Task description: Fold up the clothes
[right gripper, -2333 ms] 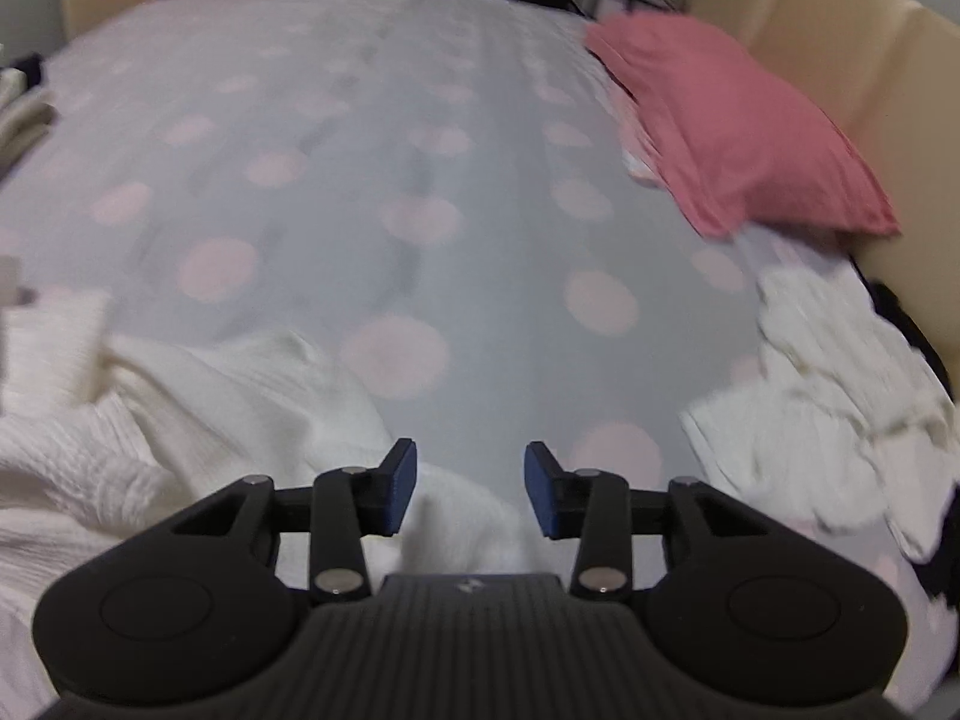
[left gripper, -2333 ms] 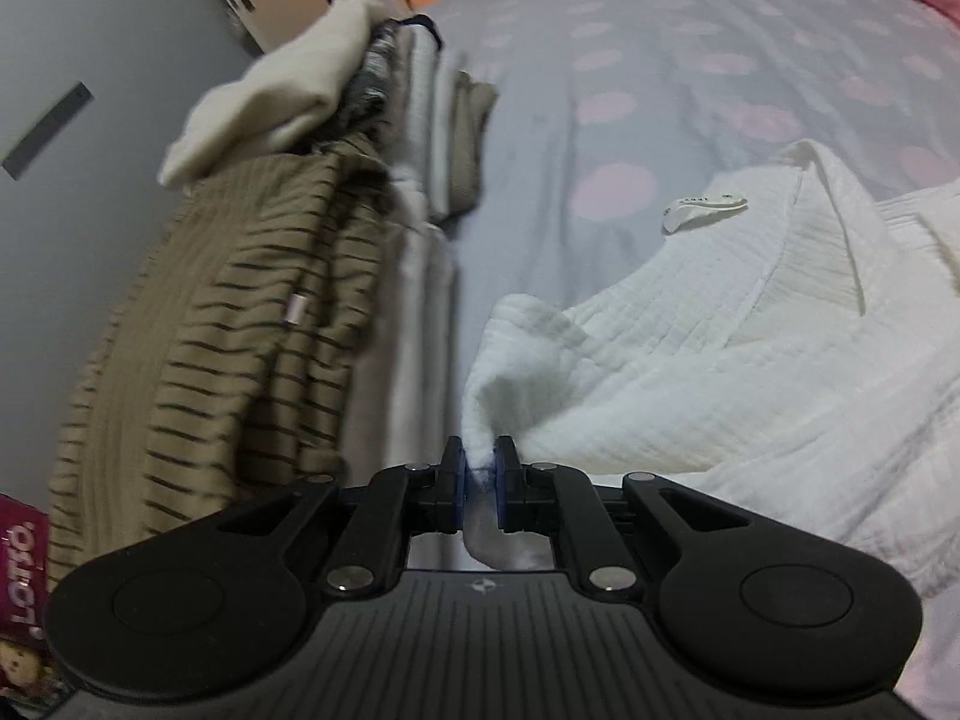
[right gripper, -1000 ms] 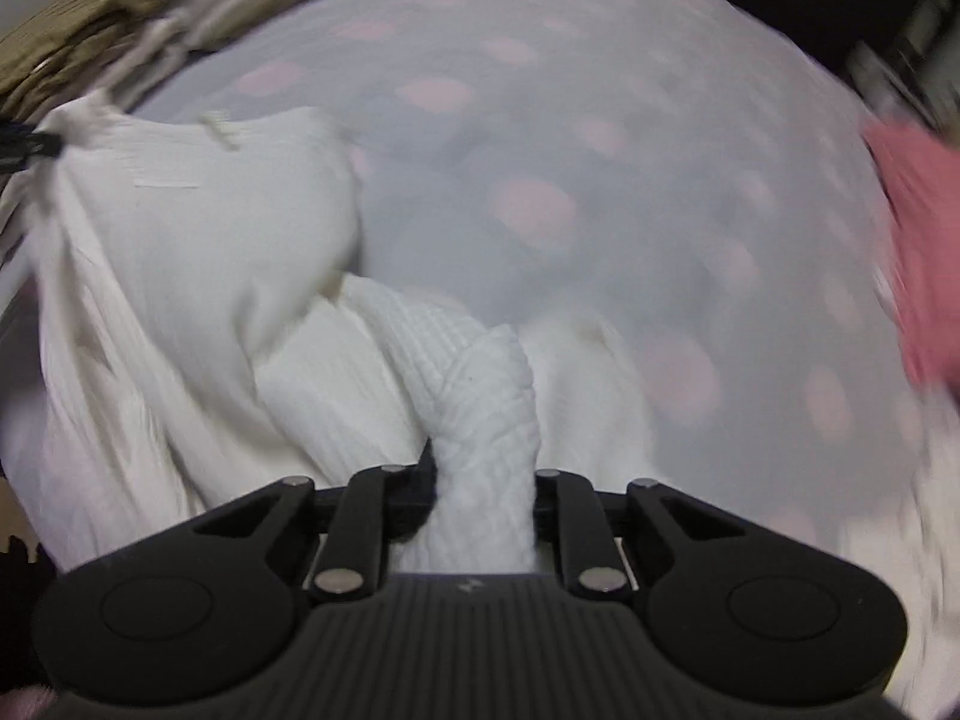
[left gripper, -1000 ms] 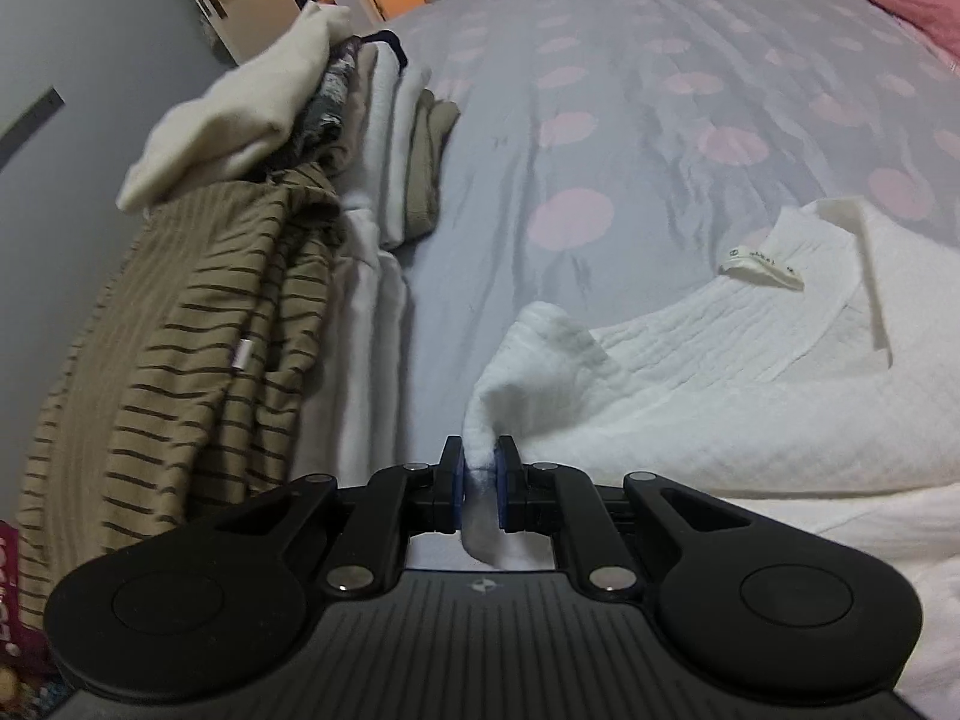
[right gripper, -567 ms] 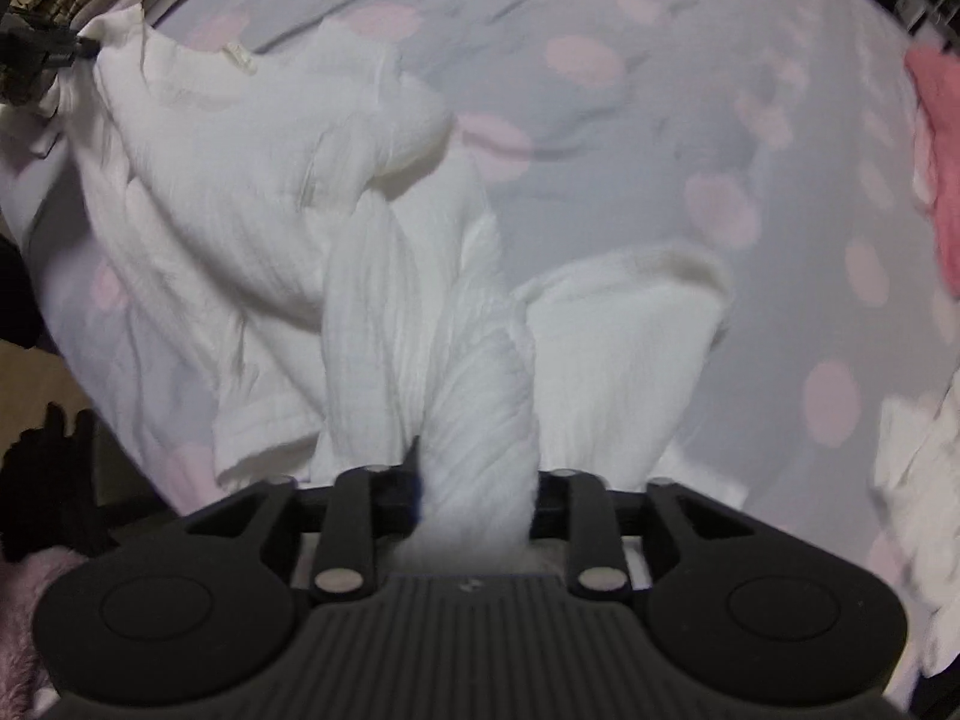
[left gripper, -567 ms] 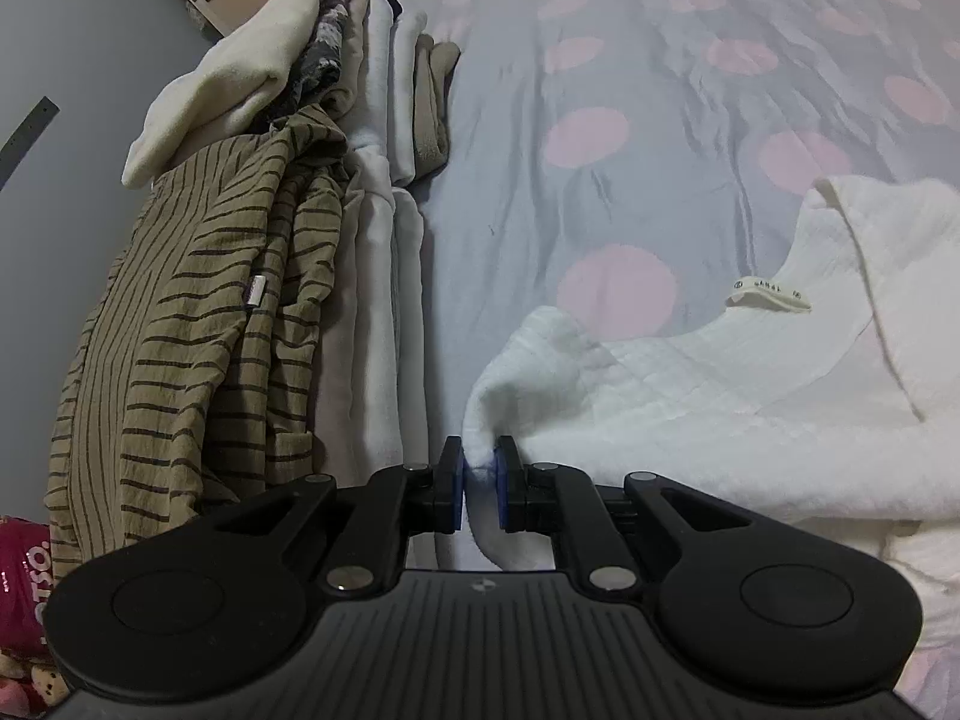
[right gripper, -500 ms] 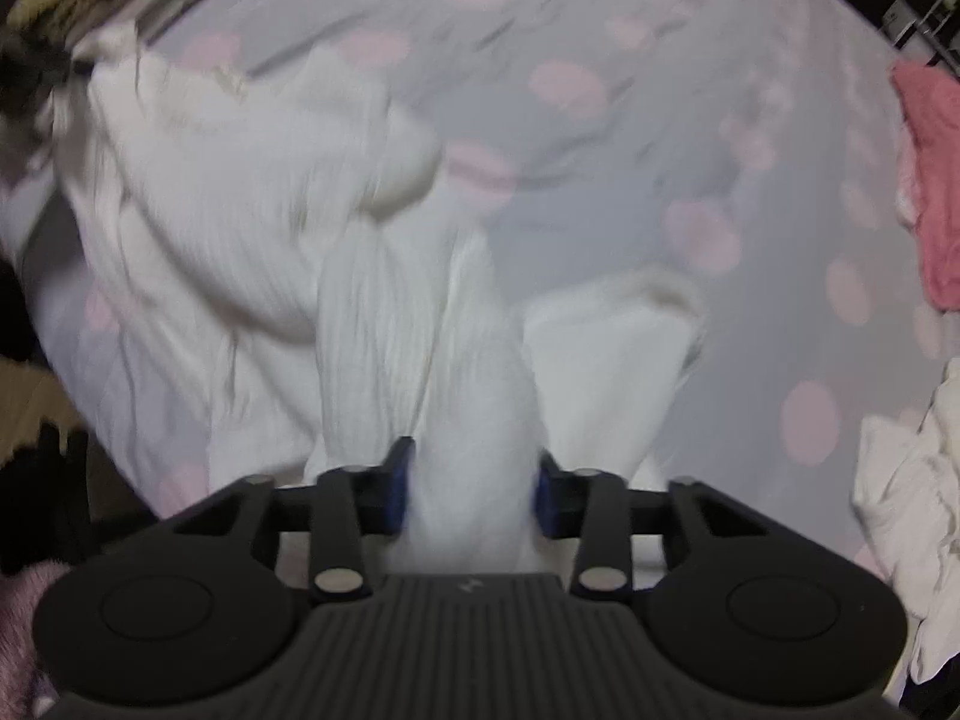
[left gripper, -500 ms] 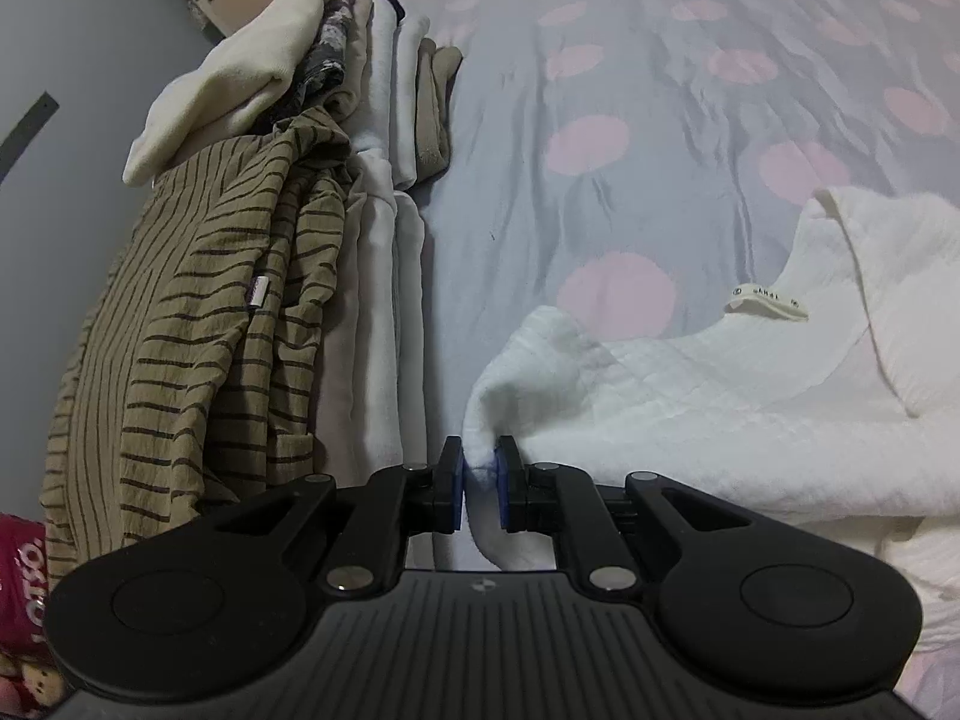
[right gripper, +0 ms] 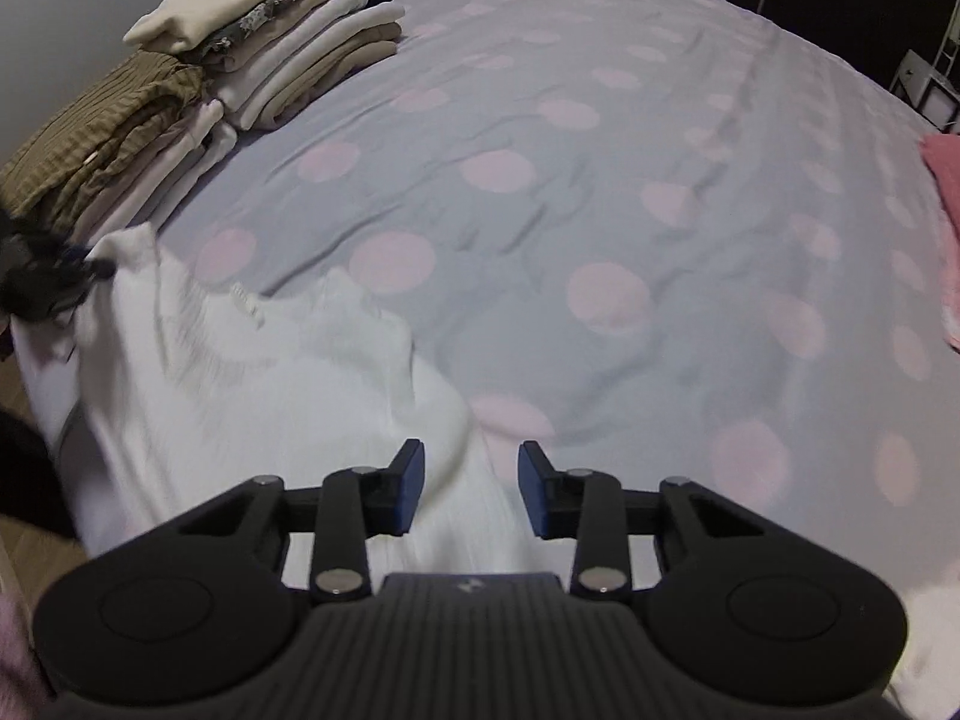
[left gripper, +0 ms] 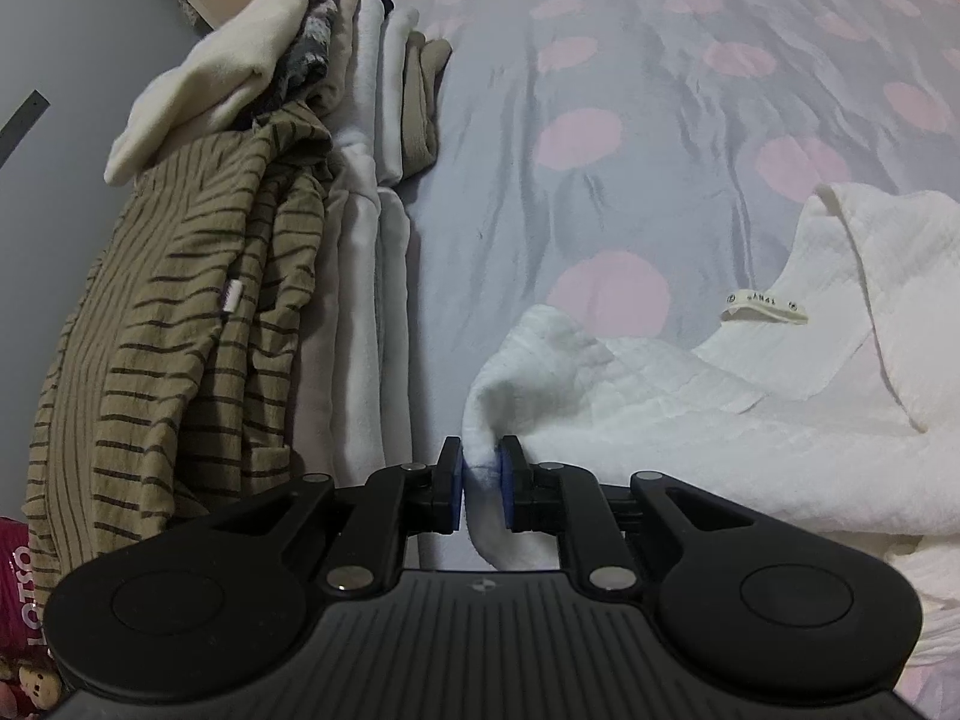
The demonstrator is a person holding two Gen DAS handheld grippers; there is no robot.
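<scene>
Two black handheld grippers work over a bed covered in a grey sheet with pink polka dots (right gripper: 600, 138), where a white textured cotton garment (left gripper: 750, 420) lies spread near the bed's near edge. At the garment's left corner, the left gripper (left gripper: 483, 477) has its blue-padded fingers (left gripper: 457, 480) clamped on a pinch of the white fabric, which bunches up between them. The right gripper (right gripper: 471, 489) hovers above the garment's right side with its fingers (right gripper: 410, 489) spread wide apart and nothing between them; the cloth below it is blurred. A small cream neck label (left gripper: 762, 303) shows at the garment's collar, toward the middle of the bed. Along the left edge of the bed sits a stack of folded clothes in cream, white and beige (right gripper: 300, 42), with an olive brown striped top (left gripper: 168, 324) on the nearer pile beside it. A pink pillow (right gripper: 945, 222) lies at the right edge.
</scene>
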